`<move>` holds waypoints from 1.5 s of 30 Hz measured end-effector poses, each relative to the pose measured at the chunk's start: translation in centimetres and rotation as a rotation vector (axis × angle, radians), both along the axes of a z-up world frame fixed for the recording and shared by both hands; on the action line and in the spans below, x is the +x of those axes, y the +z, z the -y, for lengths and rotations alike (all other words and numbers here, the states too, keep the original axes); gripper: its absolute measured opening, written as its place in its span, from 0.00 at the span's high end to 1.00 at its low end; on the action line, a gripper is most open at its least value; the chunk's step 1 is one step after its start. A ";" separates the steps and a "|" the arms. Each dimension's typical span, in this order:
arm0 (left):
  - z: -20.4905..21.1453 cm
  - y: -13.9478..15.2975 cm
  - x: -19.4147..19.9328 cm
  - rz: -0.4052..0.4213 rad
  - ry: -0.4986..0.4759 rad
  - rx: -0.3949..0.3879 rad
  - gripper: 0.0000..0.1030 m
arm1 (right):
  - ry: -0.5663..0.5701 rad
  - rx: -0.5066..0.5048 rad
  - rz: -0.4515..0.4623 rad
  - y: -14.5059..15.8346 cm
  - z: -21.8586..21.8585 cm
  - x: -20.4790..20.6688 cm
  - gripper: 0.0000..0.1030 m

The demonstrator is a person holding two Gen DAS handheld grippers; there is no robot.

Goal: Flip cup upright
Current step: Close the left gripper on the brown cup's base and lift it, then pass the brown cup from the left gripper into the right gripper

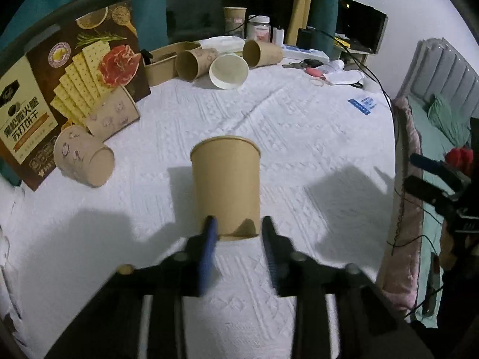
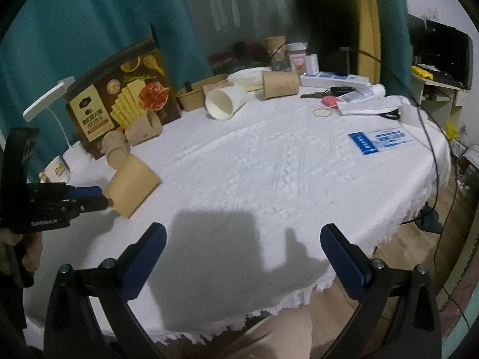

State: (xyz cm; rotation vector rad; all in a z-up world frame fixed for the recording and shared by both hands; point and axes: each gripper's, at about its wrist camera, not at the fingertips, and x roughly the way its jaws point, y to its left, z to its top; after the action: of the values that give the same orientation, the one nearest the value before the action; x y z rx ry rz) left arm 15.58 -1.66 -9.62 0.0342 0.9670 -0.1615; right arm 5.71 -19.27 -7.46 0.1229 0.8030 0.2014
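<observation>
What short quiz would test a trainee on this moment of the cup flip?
1. True or false: the right gripper is holding a cup.
2. What stands at the base of the plain brown cup? A) the left gripper, one finger on each side. B) the right gripper. C) nothing.
3. Is the white cup at the back upright or on its side?

Key:
1. False. Its fingers are spread wide with nothing between them.
2. A.
3. On its side, with its open mouth facing the cameras.
</observation>
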 end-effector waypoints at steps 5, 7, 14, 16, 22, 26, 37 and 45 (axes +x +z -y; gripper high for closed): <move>-1.3 1.2 -1.7 0.073 0.043 -0.086 0.43 | 0.063 0.085 -0.058 -0.6 -1.6 1.8 0.01; -2.2 1.7 -3.0 0.112 0.078 -0.124 0.38 | 0.105 0.126 -0.091 -0.8 -2.6 2.9 0.01; -6.9 2.3 -7.9 0.195 0.206 -0.215 0.32 | 0.267 0.203 -0.163 -0.1 -8.6 7.2 0.01; -8.3 2.3 -9.7 0.236 0.264 -0.192 0.30 | 0.285 0.213 -0.192 -0.2 -10.6 8.6 0.01; -12.4 1.9 -13.0 0.289 0.363 -0.241 0.26 | 0.285 0.248 -0.291 -1.9 -14.6 12.2 0.01; -14.5 2.0 -14.1 0.316 0.387 -0.241 0.24 | 0.289 0.246 -0.353 -3.3 -16.5 14.0 0.01; -18.1 0.6 -15.6 0.321 0.424 -0.315 0.22 | 0.319 0.172 -0.455 -5.5 -20.1 16.0 0.34; -17.9 0.6 -15.7 0.324 0.410 -0.326 0.22 | 0.270 0.058 -0.246 -2.5 -19.6 14.3 0.34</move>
State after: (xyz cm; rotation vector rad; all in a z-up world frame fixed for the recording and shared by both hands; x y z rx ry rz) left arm -0.13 16.21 -8.98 -0.4239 0.5984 0.0656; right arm 19.99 0.31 -9.95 0.0948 1.0593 0.4719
